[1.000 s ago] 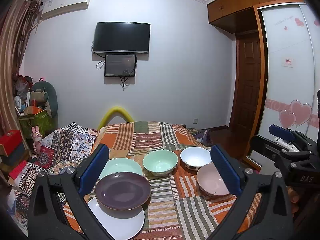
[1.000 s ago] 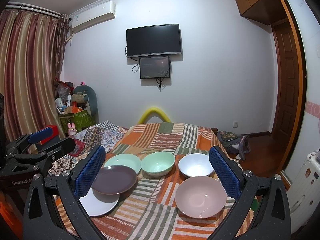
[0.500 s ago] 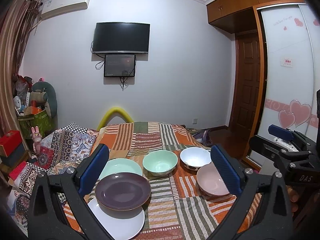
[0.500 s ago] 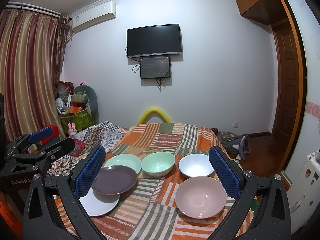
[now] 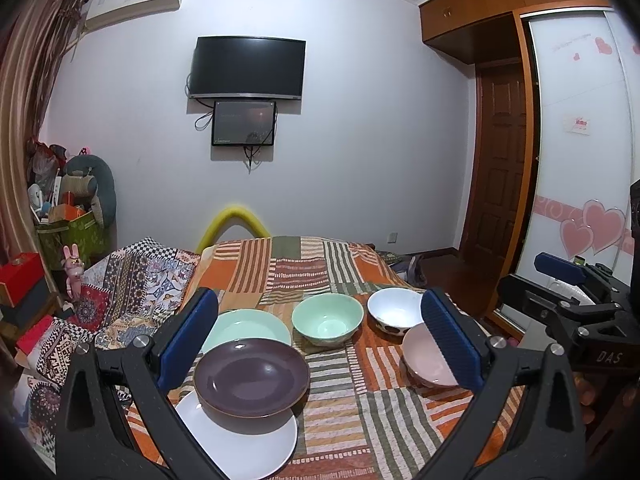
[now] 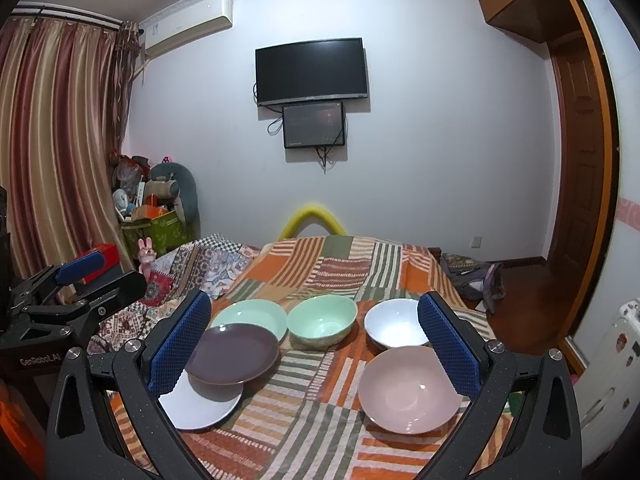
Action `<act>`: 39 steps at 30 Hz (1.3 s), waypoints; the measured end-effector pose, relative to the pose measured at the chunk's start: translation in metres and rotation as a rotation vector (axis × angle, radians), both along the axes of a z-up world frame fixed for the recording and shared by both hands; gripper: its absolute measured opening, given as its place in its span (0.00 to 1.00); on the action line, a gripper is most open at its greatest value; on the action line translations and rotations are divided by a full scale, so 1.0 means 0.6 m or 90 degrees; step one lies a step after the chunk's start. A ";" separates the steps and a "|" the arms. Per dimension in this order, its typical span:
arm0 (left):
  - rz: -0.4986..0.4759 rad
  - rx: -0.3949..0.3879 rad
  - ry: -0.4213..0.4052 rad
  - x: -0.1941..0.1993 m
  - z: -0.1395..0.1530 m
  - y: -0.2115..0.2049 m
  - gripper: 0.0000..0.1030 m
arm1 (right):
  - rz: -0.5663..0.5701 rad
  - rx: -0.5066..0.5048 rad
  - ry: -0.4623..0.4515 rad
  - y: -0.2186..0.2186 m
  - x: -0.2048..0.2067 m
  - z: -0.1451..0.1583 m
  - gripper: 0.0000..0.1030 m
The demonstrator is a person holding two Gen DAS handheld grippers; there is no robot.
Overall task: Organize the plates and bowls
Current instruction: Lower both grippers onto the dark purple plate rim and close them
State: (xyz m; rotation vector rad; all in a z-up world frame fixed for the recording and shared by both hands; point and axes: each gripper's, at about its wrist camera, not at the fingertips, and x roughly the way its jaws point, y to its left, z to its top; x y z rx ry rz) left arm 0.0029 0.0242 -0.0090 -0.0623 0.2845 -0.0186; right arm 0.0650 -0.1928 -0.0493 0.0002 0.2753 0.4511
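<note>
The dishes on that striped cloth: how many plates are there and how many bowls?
Plates: 3: purple plate, white plate, green plate.
Bowls: 3: green bowl, white bowl, pink bowl.
Total: 6 dishes.

Both wrist views look forward along wide-spread fingers, from just above the near edge of the bed point(image 5: 304, 268), toward the far wall with the TV point(image 6: 312, 70). Left view sits further left; right view further right. Both share the dishes, the quilt, and the wall.
</note>
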 end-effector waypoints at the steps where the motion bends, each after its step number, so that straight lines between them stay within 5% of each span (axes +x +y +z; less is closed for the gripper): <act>1: 0.001 -0.001 0.003 0.003 -0.003 0.005 1.00 | 0.002 -0.001 0.005 0.005 0.003 -0.002 1.00; 21: 0.065 -0.026 0.130 0.096 -0.125 0.174 0.98 | 0.038 -0.083 0.122 0.123 0.088 -0.083 1.00; 30: 0.076 -0.053 0.227 0.175 -0.201 0.244 0.77 | 0.043 -0.102 0.166 0.160 0.137 -0.133 0.98; 39: 0.050 -0.061 0.318 0.229 -0.279 0.278 0.56 | 0.074 -0.120 0.237 0.207 0.195 -0.181 0.78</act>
